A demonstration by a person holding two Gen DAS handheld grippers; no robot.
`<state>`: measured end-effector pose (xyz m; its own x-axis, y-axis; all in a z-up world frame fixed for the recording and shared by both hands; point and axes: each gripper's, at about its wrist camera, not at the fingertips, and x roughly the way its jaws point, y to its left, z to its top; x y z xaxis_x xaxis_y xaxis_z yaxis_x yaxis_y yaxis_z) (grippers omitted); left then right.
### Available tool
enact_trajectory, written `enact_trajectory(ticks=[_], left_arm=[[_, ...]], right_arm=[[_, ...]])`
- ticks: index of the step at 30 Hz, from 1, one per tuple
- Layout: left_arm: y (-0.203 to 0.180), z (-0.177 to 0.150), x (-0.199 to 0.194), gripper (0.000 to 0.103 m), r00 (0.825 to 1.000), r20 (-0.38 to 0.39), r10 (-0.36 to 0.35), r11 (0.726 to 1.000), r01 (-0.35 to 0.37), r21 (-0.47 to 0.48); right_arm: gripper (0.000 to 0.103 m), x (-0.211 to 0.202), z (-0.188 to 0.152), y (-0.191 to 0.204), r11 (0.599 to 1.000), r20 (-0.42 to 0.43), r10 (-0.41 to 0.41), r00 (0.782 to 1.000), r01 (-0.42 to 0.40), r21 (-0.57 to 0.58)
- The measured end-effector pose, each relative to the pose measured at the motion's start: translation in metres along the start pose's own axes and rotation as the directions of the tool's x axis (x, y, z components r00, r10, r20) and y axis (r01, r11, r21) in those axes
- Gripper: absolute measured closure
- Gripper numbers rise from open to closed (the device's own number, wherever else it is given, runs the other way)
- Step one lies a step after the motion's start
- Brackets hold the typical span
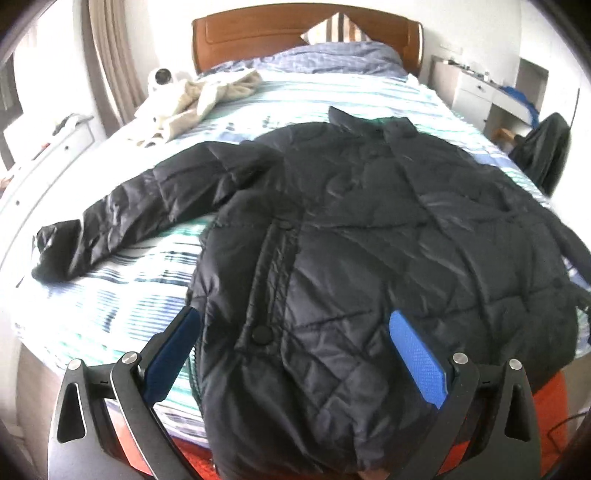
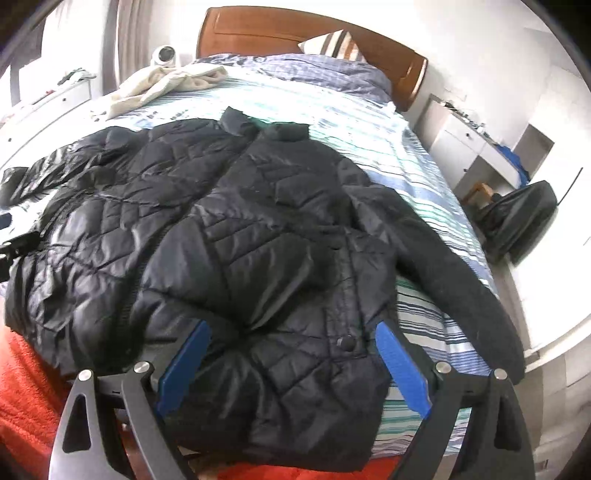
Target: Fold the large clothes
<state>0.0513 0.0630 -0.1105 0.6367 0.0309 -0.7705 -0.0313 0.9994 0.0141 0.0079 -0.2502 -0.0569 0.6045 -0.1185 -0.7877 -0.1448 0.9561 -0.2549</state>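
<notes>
A black quilted puffer jacket (image 1: pixel 369 221) lies front up on the striped bed sheet (image 1: pixel 122 295), collar toward the headboard. Its hem hangs over the near edge of the bed. One sleeve (image 1: pixel 122 218) stretches out to the left, and the other sleeve (image 2: pixel 454 258) runs down the right side. My left gripper (image 1: pixel 295 317) hovers open above the hem's left part, blue pads (image 1: pixel 417 358) wide apart and nothing pinched. My right gripper (image 2: pixel 291 328) stands open over the hem's right part near a snap button (image 2: pixel 346 343), also holding nothing.
A beige garment (image 1: pixel 210 96) and a white plush toy (image 1: pixel 162 79) lie at the bed's far left. A striped pillow (image 1: pixel 336 29) and blue duvet (image 1: pixel 332 55) sit by the wooden headboard (image 1: pixel 258 29). A black bag (image 2: pixel 517 218) and white cabinet (image 2: pixel 461 147) stand right. A red blanket (image 2: pixel 26 387) drapes the foot.
</notes>
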Motion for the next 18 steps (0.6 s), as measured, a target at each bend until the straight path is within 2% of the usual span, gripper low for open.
enact_trajectory(ticks=[2,5,7,10,11,13,18], left_arm=[[0.003,0.000,0.003,0.001,1.000,-0.010,0.006,1.000,-0.007,-0.028],[0.007,-0.001,0.006,0.001,0.999,-0.050,-0.001,0.998,-0.002,-0.057],[0.006,0.001,0.006,0.001,0.996,-0.089,0.012,0.999,-0.015,-0.032],[0.010,0.005,-0.003,0.001,0.997,-0.071,-0.015,0.998,0.011,-0.059],[0.011,0.007,-0.004,0.001,0.997,-0.066,-0.029,0.998,0.025,-0.065],[0.013,0.009,-0.009,0.001,0.998,-0.048,-0.050,0.996,0.047,-0.077],[0.019,0.019,-0.016,0.001,0.991,-0.028,-0.128,0.983,0.123,-0.137]], right_arm=[[0.010,0.003,0.000,-0.005,1.000,-0.008,-0.008,1.000,0.008,0.005],[0.010,0.004,-0.004,-0.013,0.999,0.003,0.030,1.000,-0.030,0.017],[0.010,0.006,-0.010,-0.019,0.997,0.009,0.069,0.998,-0.070,0.032],[0.010,0.008,-0.020,-0.039,0.980,0.026,0.155,0.988,-0.157,0.124],[0.010,0.009,-0.023,-0.044,0.978,0.025,0.146,0.989,-0.148,0.144],[0.011,0.013,-0.027,-0.056,0.989,0.001,0.045,0.999,-0.045,0.143],[0.010,0.006,-0.025,-0.082,0.985,0.004,-0.092,0.996,0.090,0.150]])
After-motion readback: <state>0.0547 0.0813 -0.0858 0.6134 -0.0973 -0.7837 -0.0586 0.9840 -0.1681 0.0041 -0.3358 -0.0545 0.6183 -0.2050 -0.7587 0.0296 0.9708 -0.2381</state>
